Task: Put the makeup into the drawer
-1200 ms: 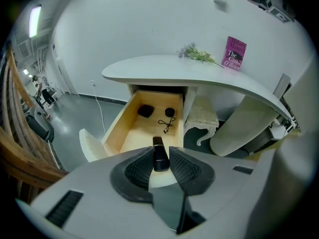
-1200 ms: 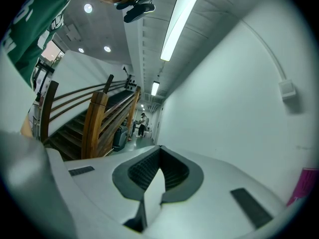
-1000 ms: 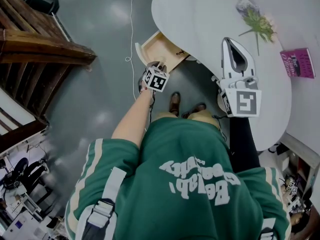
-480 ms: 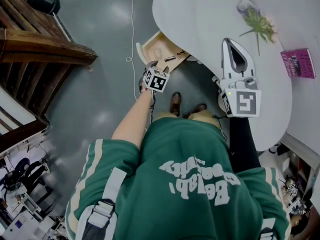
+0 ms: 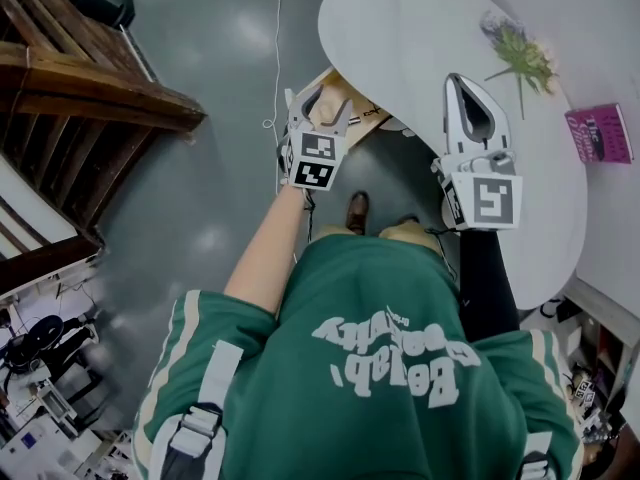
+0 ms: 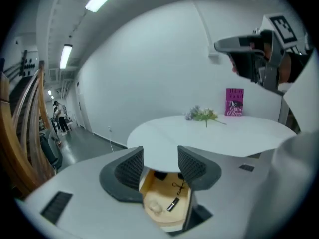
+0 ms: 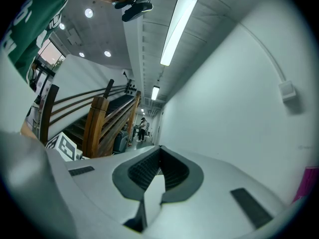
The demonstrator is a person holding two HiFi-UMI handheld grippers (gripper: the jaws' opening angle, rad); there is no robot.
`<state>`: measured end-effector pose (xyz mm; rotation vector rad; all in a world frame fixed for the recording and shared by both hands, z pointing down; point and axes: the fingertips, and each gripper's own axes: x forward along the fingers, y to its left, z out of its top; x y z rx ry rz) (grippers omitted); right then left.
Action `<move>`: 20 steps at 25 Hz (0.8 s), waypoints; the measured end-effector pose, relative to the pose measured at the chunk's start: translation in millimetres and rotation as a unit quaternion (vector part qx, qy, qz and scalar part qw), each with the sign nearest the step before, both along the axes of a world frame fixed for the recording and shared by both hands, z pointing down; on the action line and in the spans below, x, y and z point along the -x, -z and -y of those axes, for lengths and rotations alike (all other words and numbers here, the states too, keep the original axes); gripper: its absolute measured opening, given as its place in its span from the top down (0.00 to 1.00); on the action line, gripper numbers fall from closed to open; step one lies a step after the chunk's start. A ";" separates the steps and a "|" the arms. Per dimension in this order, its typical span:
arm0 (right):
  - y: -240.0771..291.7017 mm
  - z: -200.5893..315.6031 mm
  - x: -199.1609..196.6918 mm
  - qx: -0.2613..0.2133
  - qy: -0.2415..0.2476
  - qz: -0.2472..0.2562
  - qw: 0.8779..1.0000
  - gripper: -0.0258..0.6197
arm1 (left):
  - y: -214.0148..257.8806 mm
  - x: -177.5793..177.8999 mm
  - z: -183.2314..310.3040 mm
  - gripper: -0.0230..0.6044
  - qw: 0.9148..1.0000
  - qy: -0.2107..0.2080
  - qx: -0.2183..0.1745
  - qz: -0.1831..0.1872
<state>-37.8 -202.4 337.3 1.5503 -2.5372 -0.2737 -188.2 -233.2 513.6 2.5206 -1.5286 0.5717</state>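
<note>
My left gripper hangs above the open wooden drawer under the white table. Its jaws have just been opening and stand open with nothing between them. In the left gripper view the gripper looks down into the drawer, where a black makeup tube, a pale round item and a thin black tool lie. My right gripper is held over the table's edge, its jaws shut on nothing.
A sprig of flowers and a pink book lie on the table. A wooden staircase stands at the left. A thin cable runs across the grey floor. The person's shoes are below the drawer.
The left gripper opened at the drawer and then rose well above it, leaving the black tube inside. The right gripper stayed where it was.
</note>
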 end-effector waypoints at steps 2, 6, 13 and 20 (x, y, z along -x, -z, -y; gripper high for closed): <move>4.0 0.0 3.0 -0.006 0.003 0.002 1.000 0.95 | 40.9 -0.4 -1.6 0.59 0.999 -0.006 -0.038 -0.009; 9.5 -0.8 6.2 -0.013 0.006 0.005 1.000 0.95 | 108.3 -3.1 -7.6 0.59 0.994 -0.026 -0.111 0.005; 18.1 -6.4 9.4 -0.023 0.009 0.006 1.000 0.95 | 159.3 -0.6 -17.3 0.59 0.990 -0.016 -0.137 -0.018; 18.3 -10.2 7.8 -0.023 0.008 0.005 1.000 0.95 | 168.0 -0.4 -19.1 0.72 0.989 -0.006 -0.148 -0.026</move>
